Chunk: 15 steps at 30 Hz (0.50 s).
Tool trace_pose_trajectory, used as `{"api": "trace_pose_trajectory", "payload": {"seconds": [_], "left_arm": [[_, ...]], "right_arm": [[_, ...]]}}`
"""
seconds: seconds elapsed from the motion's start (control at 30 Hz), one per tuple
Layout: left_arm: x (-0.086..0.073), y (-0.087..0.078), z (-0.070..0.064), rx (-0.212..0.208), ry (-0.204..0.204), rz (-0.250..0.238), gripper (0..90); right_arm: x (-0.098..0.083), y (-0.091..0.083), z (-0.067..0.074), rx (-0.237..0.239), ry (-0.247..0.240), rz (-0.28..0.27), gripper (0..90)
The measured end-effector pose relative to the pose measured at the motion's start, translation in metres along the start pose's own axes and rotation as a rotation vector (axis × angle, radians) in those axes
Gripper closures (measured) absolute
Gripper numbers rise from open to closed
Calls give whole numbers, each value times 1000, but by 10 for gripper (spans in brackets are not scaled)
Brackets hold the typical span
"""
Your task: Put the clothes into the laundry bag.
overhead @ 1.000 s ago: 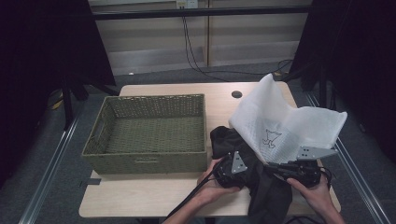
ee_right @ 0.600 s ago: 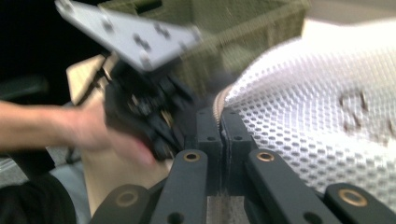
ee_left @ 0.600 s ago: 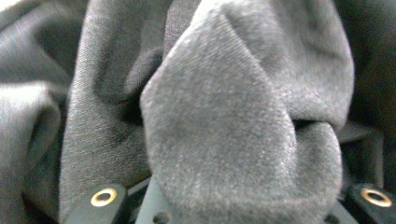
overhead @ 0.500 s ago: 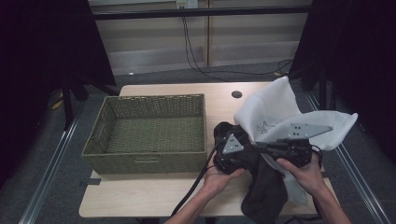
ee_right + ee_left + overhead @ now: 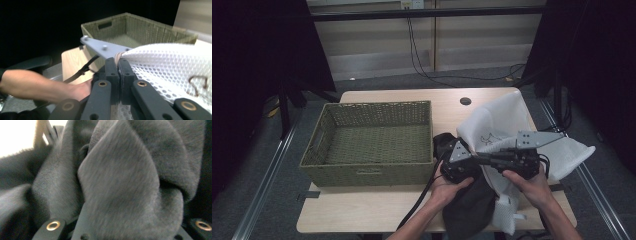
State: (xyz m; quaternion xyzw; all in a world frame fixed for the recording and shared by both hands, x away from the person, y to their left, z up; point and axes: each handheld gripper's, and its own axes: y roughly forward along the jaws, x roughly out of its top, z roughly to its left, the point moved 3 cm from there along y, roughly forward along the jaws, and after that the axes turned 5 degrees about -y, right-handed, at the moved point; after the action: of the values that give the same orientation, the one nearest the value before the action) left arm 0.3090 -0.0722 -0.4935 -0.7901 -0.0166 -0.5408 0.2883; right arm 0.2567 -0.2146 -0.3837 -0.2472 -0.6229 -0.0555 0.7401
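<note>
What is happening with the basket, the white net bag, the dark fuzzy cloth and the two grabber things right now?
Green woven rectangular basket: upright on the table, nothing inside.
White mesh laundry bag: lifted, rim pinched by the right gripper.
Dark grey fleece garment: bunched up between the left gripper's jaws, partly hanging over the table's front edge.
Right gripper: jaws shut on the bag's rim.
Left gripper: jaws around the fleece.

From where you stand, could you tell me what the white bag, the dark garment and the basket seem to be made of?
White bag: synthetic-looking mesh, judging by its regular small holes. Dark garment: soft fleece or brushed knit, with a matte, fuzzy nap. Basket: olive-green woven strands, perhaps paper cord or wicker; which one is unclear.
</note>
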Motion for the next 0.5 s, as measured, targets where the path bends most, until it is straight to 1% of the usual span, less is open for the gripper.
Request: {"api": "trace_pose_trajectory", "payload": {"seconds": [0.07,0.1,0.13,0.17,0.2,0.27,0.33,0.4,0.47,0.5], "left_arm": [[-5,1,1,-9,6,7,720],[-5,0,1,-16,5,4,710],[-5,-2,2,-26,8,11,690],[-4,-3,3,-35,3,11,665],[-4,-3,2,-48,-14,7,648],[-4,-6,2,-64,-1,21,601],[-5,-10,0,-66,2,37,568],[-6,-14,-4,-72,22,47,528],[-6,-18,-7,-79,53,63,484],[-7,-22,-8,-83,69,72,466]], "right_arm": [[-16,-4,1,-8,28,11,884],[-22,-5,2,-11,38,16,883],[-32,-7,3,-19,52,33,881],[-40,-9,3,-36,56,55,880],[-48,-11,3,-46,70,67,879],[-61,-16,1,-62,98,73,874],[-70,-18,0,-87,101,107,869],[-78,-19,0,-108,99,143,866],[-87,-20,0,-124,90,193,866],[-90,-22,-1,-125,98,198,867]]}}
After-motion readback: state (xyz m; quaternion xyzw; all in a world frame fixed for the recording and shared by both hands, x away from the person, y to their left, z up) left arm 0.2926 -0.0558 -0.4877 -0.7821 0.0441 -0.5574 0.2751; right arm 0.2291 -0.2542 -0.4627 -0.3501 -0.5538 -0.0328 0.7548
